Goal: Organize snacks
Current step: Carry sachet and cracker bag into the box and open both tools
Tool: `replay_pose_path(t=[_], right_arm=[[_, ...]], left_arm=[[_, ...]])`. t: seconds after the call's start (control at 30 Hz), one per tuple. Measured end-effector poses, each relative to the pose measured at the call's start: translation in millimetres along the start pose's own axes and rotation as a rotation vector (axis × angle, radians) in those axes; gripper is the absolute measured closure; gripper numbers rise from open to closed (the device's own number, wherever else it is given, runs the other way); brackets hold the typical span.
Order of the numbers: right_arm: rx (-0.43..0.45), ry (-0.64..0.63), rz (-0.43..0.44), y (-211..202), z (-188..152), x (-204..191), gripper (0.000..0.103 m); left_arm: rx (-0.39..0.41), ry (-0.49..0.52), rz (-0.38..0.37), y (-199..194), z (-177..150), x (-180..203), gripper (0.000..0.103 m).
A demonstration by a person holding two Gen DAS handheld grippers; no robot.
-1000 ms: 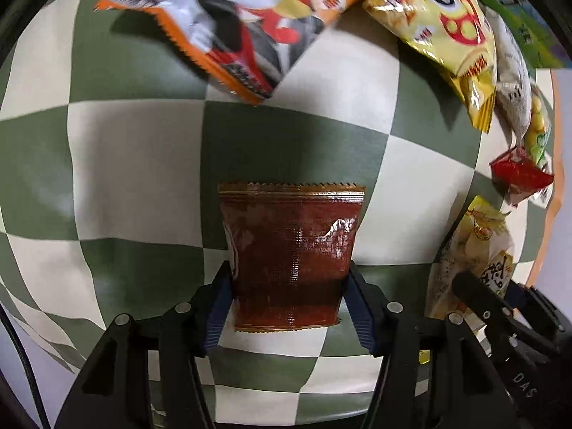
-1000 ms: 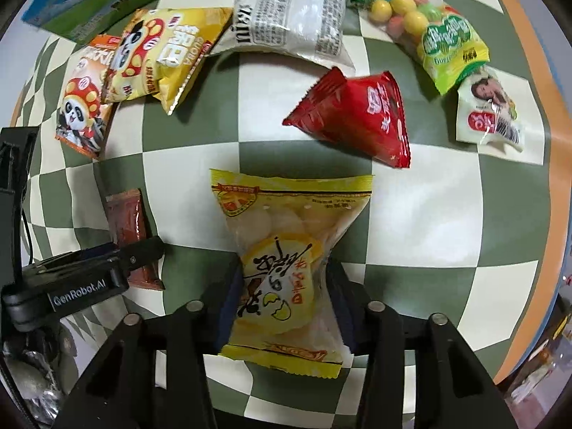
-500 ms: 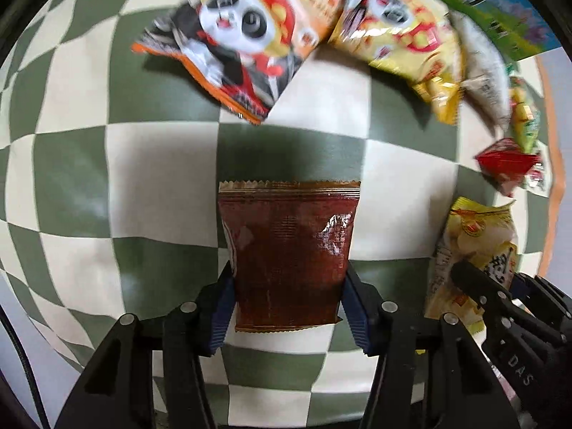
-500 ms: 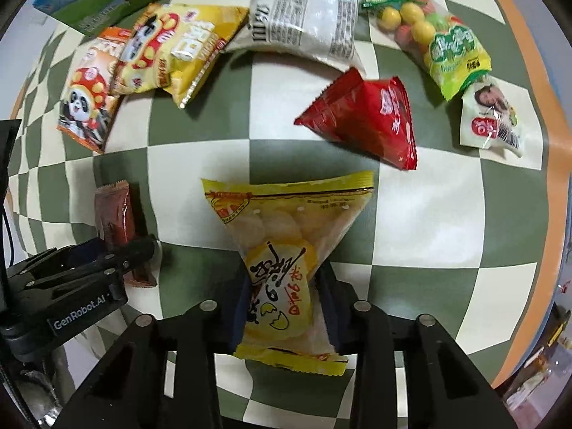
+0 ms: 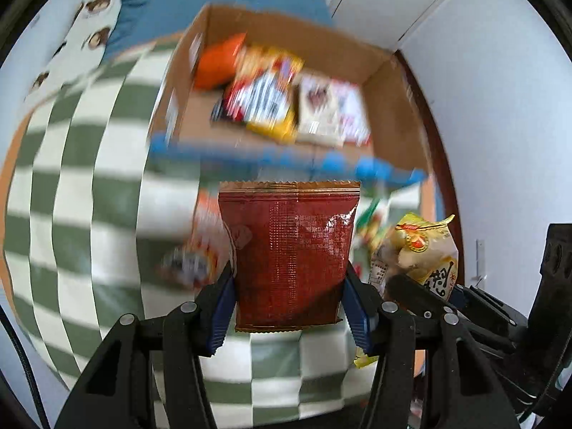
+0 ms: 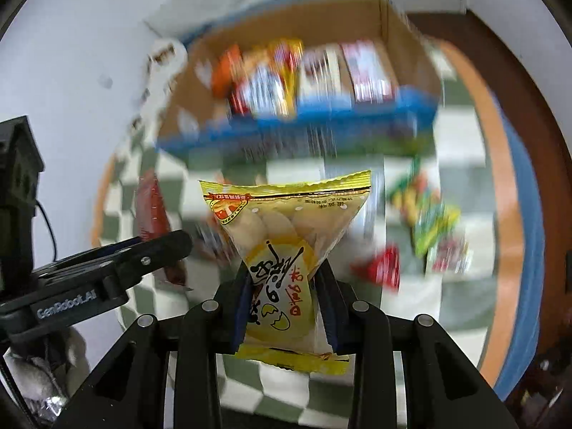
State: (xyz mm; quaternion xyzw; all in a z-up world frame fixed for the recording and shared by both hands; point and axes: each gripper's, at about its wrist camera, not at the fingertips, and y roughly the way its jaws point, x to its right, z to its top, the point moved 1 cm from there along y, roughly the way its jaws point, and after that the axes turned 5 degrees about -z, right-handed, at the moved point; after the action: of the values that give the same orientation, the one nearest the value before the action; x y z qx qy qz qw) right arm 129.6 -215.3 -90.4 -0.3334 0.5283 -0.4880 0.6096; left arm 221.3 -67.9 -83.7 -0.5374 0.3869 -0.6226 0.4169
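Note:
My left gripper [image 5: 287, 309] is shut on a dark red snack packet [image 5: 289, 254] and holds it up off the checkered cloth [image 5: 93, 193]. My right gripper [image 6: 286, 307] is shut on a yellow snack bag [image 6: 282, 250], also lifted. Each gripper shows in the other's view: the right one with the yellow bag [image 5: 425, 250], the left one with the red packet [image 6: 153, 211]. A cardboard box [image 5: 397, 107] with a blue front edge lies beyond both, holding several snack packs [image 5: 271, 100]; it also shows in the right wrist view [image 6: 400, 28].
Loose snacks lie blurred on the cloth: a red pack [image 6: 382, 268] and a green-yellow candy bag [image 6: 429, 218] at right, an orange pack [image 5: 193, 257] at left. White walls [image 5: 500, 89] stand behind the box. The table's orange edge [image 6: 500, 178] runs along the right.
Both grippers have lifted their packets off the cloth and tilted up from looking down at the table to facing the cardboard box. The view is blurred by the motion.

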Motion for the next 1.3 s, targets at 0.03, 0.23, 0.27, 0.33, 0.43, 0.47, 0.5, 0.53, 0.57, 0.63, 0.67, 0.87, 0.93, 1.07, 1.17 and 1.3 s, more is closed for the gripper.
replay_pose_path(t=[0.03,0.23,0.27,0.33,0.43,0.47,0.5,0.53,0.57,0.63,0.67,0.87,0.93,1.07,1.17,1.3], right_arm=[[0.020,0.003,0.002,-5.6,14.1,-5.1,0.067],[0.094,0.018,-0.054,-5.6,109.5,-1.4,0.067],[0.095,0.023,-0.067,0.3,122.5,1.6,0.067],[0.078,0.026,-0.097,14.8,145.7,9.6,0.067],[0.039,0.036,-0.129,43.6,171.3,24.6,0.067],[0.028,0.035,-0.138,49.9,173.3,27.0,0.067],[0.009,0.038,-0.147,61.6,180.5,32.3,0.067],[-0.005,0.037,-0.159,72.1,182.5,36.6,0.067],[-0.015,0.035,-0.169,79.4,182.9,39.4,0.067],[-0.042,0.034,-0.184,95.1,187.3,46.1,0.067],[-0.051,0.036,-0.187,99.7,186.4,47.8,0.067],[-0.166,0.032,-0.192,129.2,182.4,54.5,0.043],[-0.185,0.019,-0.207,135.0,182.3,54.5,0.012],[-0.199,0.009,-0.224,139.1,181.2,52.6,0.009],[-0.191,0.008,-0.235,138.4,182.1,52.2,0.009],[-0.171,0.012,-0.254,135.0,183.1,49.4,0.009]], left_arm=[[0.013,0.005,0.005,-1.6,19.7,5.0,0.051],[-0.038,-0.041,-0.010,27.7,111.2,0.9,0.051],[-0.059,-0.050,-0.012,37.9,120.8,1.2,0.051],[-0.105,-0.077,-0.023,62.8,139.6,-0.6,0.051],[-0.185,-0.094,-0.020,102.0,156.0,-4.5,0.051],[-0.207,-0.100,-0.027,113.6,158.9,-4.6,0.051],[-0.224,-0.102,-0.025,121.1,159.4,-4.9,0.051],[-0.245,-0.099,-0.018,132.2,162.3,-4.8,0.051],[-0.253,-0.094,-0.019,137.8,162.0,-3.6,0.051],[-0.272,-0.081,-0.022,151.8,163.4,-2.4,0.051],[-0.282,-0.079,-0.024,156.4,163.5,-1.7,0.051],[-0.321,-0.086,-0.025,175.1,161.8,-6.1,0.027],[-0.311,-0.076,-0.007,175.5,160.5,-9.1,0.021],[-0.300,-0.071,0.004,172.5,157.4,-14.3,0.020],[-0.287,-0.064,0.021,167.5,155.7,-18.7,0.020],[-0.239,-0.042,0.055,145.4,145.3,-24.0,0.020]])
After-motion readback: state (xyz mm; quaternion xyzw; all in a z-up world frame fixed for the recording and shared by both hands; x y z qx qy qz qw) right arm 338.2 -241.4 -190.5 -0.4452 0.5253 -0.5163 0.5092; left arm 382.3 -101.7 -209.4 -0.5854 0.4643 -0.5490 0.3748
